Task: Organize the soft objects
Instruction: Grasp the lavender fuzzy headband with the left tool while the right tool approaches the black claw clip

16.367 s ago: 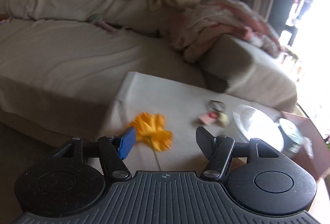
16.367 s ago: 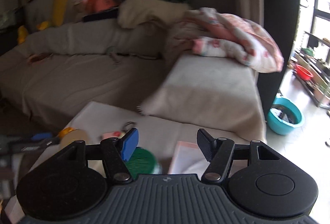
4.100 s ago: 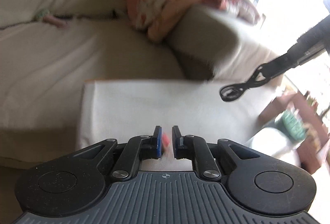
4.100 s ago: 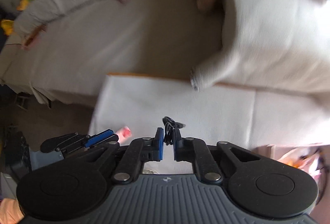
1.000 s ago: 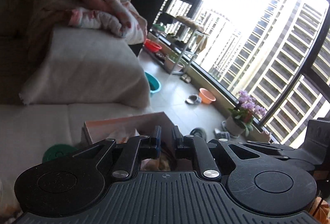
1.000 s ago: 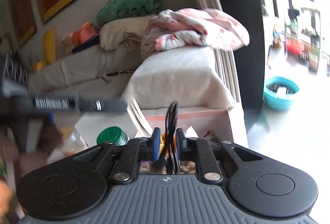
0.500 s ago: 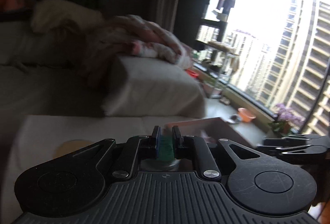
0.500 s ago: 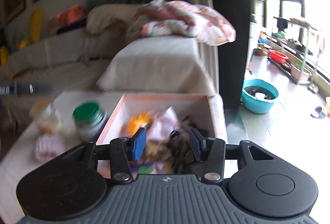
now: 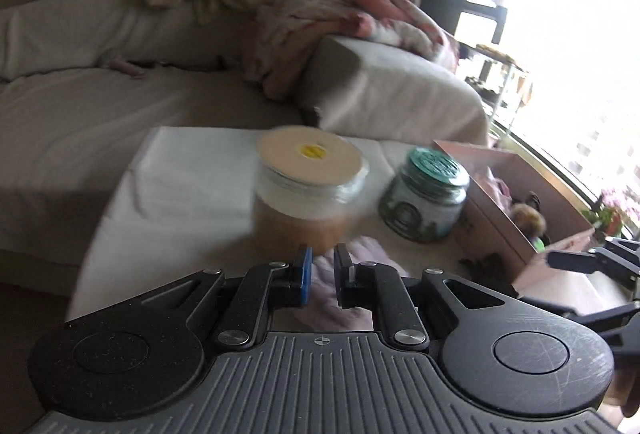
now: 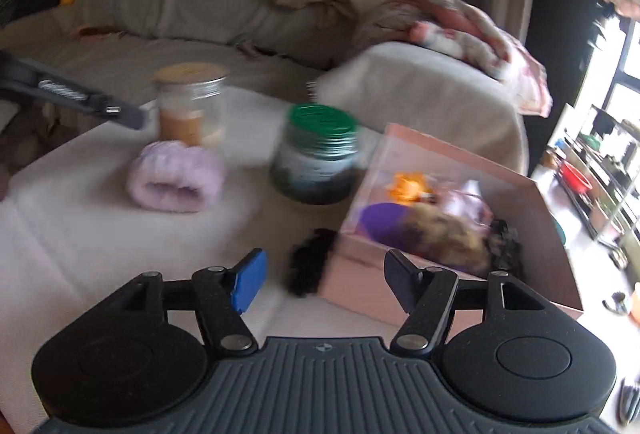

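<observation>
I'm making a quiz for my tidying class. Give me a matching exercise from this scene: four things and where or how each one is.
Things:
1. lilac rolled cloth
2. purple soft item
3. black fuzzy item
4. right gripper

States:
A. inside the pink box
B. jaws open, empty
C. on the table, before the wooden-lid jar
D. on the table, against the box's outer wall

Pairs: 1-C, 2-A, 3-D, 4-B

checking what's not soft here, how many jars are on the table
2: the tan-lidded jar stands behind the lilac roll; the green-lidded jar stands beside the pink box. None seem hidden.
</observation>
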`<state>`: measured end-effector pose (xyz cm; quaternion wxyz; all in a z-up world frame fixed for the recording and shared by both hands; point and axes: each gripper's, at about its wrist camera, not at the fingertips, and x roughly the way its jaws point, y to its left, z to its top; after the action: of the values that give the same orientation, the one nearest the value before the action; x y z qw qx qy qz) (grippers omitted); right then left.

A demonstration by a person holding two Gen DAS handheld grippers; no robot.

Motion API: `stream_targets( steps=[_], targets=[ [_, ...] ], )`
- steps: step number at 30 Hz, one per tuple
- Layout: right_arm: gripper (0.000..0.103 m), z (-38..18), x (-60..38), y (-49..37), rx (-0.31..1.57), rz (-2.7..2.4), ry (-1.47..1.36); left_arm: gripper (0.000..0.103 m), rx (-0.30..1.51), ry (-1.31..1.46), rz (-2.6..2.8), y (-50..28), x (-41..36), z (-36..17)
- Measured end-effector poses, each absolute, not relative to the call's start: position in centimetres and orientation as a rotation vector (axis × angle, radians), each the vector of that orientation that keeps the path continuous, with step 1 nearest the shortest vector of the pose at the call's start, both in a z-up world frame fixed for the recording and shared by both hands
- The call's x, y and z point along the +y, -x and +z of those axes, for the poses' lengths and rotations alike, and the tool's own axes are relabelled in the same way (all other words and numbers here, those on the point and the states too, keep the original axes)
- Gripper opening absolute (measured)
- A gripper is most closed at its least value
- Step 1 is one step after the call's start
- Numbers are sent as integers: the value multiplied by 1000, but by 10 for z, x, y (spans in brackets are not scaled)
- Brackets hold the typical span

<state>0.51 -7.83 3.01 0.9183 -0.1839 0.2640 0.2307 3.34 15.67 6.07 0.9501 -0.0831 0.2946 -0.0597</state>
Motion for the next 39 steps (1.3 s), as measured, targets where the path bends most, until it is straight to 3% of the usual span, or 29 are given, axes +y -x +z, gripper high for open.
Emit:
stream_targets(
  steps=[13,15,16,17,21,24,29,34,39],
  targets=[
    [65,13,-53,-40,624,470,401,13,618,183,-140,-23,160,49],
    [56,10,-50,-47,647,471,376,13,612,176,-149,-22,159,50],
    [39,8,-49,-48,665,481,362,13,605,173,-152,-21,159,51],
    [33,7,-48,-49,683,499,352,13,596,169,-153,-21,158,52],
    [33,7,-51,-35,687,584,332,13,576,193,-102,-29,164,53],
    [35,4,-53,-24,704,637,327,13,604,259,-54,-41,172,47],
    [58,-4,-61,-17,696,605,269,13,655,279,-80,-51,170,39],
    [59,-4,-68,-17,691,585,238,13,639,118,-153,-40,145,40],
    [68,-8,-68,-15,670,570,233,14,618,62,-279,-30,130,45]
  ],
)
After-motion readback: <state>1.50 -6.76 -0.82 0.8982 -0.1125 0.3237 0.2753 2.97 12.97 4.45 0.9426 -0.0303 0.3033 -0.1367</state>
